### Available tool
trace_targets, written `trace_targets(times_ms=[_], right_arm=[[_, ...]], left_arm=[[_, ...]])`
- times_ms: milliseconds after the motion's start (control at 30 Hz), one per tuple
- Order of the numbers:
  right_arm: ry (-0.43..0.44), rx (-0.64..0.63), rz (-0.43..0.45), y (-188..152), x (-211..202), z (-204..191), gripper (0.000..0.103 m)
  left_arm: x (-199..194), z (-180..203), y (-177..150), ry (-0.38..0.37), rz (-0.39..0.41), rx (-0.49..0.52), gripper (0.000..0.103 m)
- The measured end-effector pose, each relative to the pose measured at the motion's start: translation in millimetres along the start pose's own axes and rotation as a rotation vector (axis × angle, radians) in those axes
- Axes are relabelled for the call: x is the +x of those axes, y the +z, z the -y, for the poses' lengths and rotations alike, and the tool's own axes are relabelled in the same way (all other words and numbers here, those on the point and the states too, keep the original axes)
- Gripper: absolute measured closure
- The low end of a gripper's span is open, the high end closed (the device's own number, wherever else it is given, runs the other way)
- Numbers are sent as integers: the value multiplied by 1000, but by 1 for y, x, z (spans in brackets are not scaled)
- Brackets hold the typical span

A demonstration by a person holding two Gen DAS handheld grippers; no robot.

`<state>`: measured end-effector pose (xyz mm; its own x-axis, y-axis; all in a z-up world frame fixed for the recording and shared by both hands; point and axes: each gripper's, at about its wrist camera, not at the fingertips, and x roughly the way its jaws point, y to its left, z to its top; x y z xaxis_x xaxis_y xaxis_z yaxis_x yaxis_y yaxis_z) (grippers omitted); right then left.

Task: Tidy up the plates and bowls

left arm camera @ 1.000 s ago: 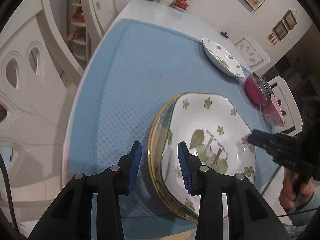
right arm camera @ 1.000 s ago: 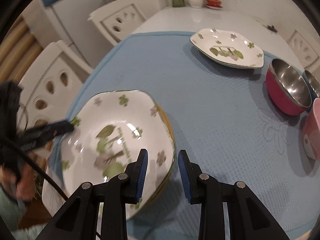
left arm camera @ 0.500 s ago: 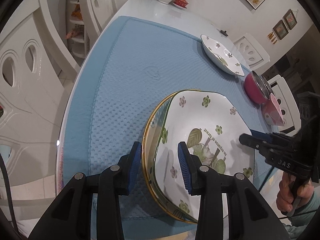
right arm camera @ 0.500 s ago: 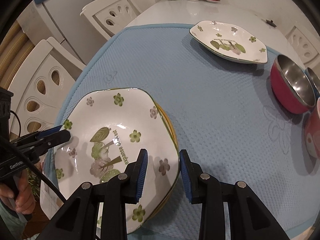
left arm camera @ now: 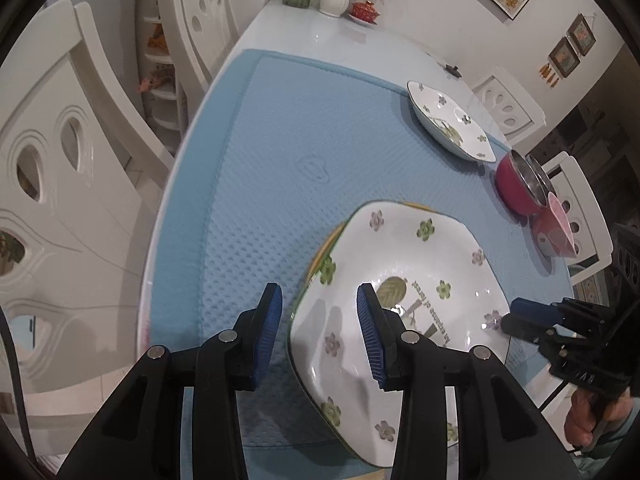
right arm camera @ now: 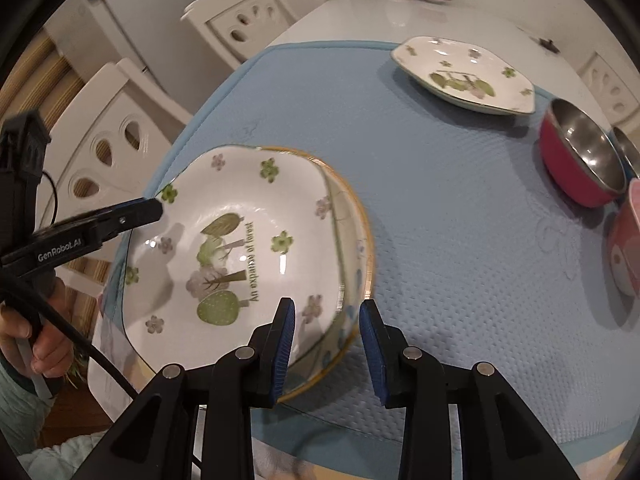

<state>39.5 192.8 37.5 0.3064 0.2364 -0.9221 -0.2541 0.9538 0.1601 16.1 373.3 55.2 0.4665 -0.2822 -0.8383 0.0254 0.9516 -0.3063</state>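
The floral plate (left arm camera: pixel 404 300) is seen stacked on a gold-rimmed plate (right arm camera: pixel 362 248), straddled at opposite rims by the left gripper (left arm camera: pixel 319 330) and right gripper (right arm camera: pixel 327 344), both held apart, nothing clenched. Open blue mat (left arm camera: pixel 280 140) is left ahead of the left tongs. A second floral plate (right arm camera: pixel 466 74), red bowl (right arm camera: pixel 580 164) and pink cup (right arm camera: pixel 628 248) are set far ahead-right of the right tongs. Compared with earlier, the top plate is seen shifted across the gold-rimmed one.
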Motion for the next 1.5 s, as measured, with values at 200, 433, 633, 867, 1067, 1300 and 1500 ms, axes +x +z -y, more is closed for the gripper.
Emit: trace_targets(times_ms=[200,433,633,867,1067,1300,1500], right_arm=[[26,128,34,9,-10,31,70],[125,351,7,9,2,65,64],[137,394,59,27,-6,81,50],[110,479,154,69,-11,111,49],[78,496,194,117,-15,128,49],[-60,535,180,204,-18,180,49],[-180,523,-6,262,29,237,65]], left_arm=[[-6,6,17,14,34,26,67],[-5,31,49,-9,87,86,65],[6,63,86,-31,96,184,45],[38,87,147,-184,92,132,30],[93,112,183,-186,15,121,32],[150,124,194,-158,-96,94,54],[179,121,201,-180,-151,45,59]])
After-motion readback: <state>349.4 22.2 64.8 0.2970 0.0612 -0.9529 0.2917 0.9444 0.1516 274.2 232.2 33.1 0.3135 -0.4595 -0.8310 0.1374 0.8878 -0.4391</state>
